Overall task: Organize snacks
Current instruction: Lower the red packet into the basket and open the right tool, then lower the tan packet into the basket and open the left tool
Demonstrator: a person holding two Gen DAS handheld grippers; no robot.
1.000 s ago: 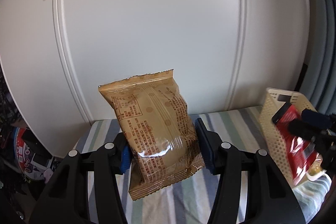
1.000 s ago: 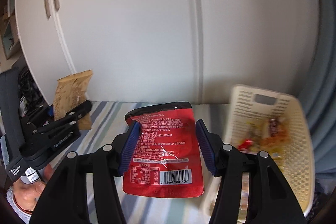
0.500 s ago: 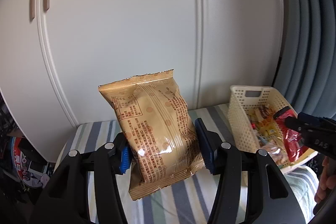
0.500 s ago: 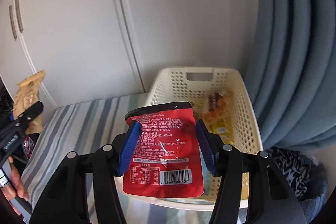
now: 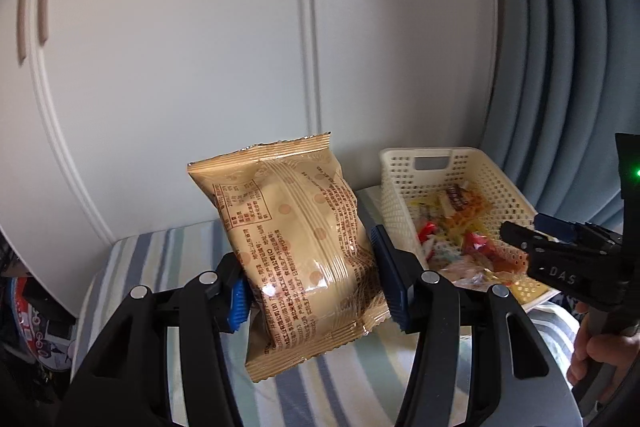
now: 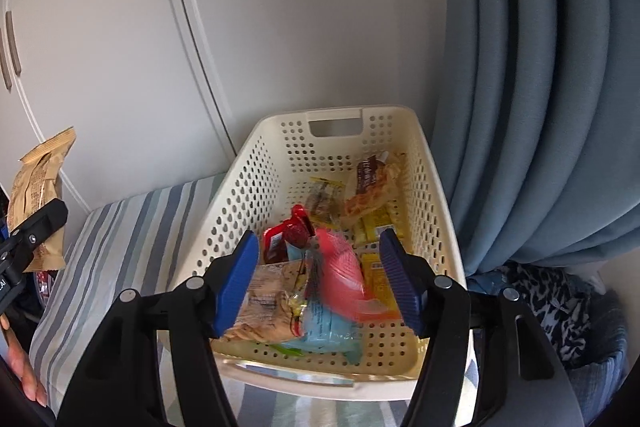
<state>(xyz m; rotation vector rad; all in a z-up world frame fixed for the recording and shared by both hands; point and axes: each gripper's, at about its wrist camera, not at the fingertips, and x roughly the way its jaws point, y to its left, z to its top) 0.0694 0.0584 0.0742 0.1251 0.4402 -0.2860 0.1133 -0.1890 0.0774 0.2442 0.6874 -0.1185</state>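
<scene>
A striped cloth (image 5: 168, 255) in pale green, grey and white covered the surface under me, with white cupboard doors (image 5: 192, 59) behind it and a blue curtain (image 6: 540, 87) hanging to the right. Nearest, my left gripper (image 5: 314, 297) was clamped on a tan snack packet (image 5: 296, 235), its blue pads pressing both sides of the lower half; the packet stood upright and a little tilted, with crimped seams at top and bottom, a glossy wrapper, faint dots and a printed table of brown text on the face turned to me. It was held above the striped cloth, just left of the basket. My right gripper (image 6: 316, 275) hung with its fingers spread wide and nothing between them, directly over the near end of the cream basket (image 6: 248, 187). A red pouch (image 6: 340, 271) showed blurred in the basket below the gap between those fingers. The basket was perforated, with a handle slot in its far wall, and sat on the cloth close to the curtain. Inside lay a heap of wrapped snacks: a beige biscuit pack (image 6: 268, 303), a light blue wrapper (image 6: 324, 327), yellow bars (image 6: 376, 227), a small red sachet (image 6: 276, 243), and further back a brown-and-orange packet (image 6: 370, 191).
</scene>
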